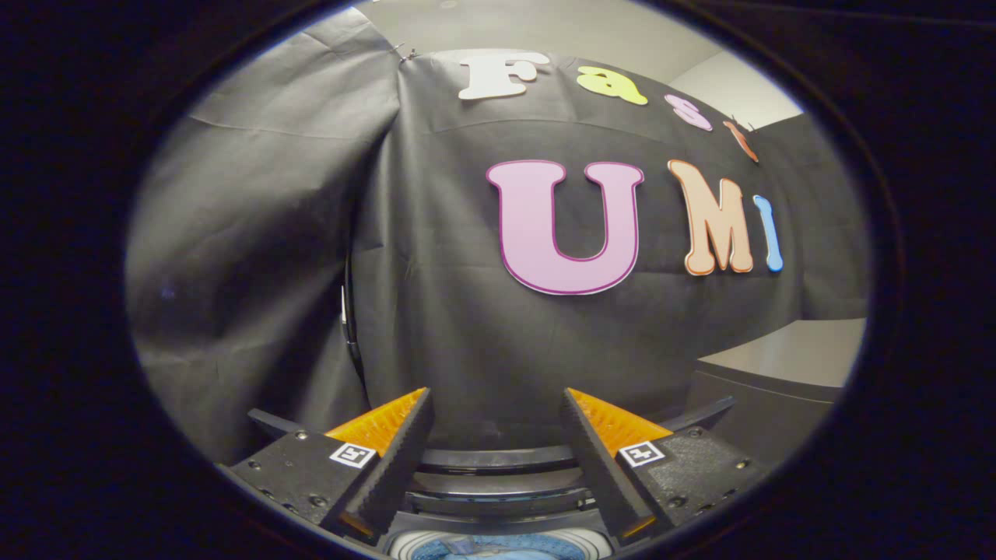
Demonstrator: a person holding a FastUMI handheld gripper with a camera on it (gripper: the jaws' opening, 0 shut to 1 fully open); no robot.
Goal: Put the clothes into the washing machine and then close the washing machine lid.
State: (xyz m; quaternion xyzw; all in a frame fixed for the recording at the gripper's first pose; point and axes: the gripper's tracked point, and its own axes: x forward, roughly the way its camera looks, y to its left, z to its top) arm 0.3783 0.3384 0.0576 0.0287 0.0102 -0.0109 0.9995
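Observation:
My gripper (496,398) is open, its two fingers spread wide with nothing between them, raised and facing the booth's black cloth wall. Just below the fingers lies the top of the washing machine (498,459), its dark curved rear rim running across behind them. Under the fingers the machine's round white opening (591,538) shows, and blue denim clothing (498,548) lies inside it. The lid cannot be made out.
A grey cabinet or box (778,373) stands to the right of the machine against the cloth wall. A dark cable (352,327) hangs down at the fold in the cloth on the left, behind the machine.

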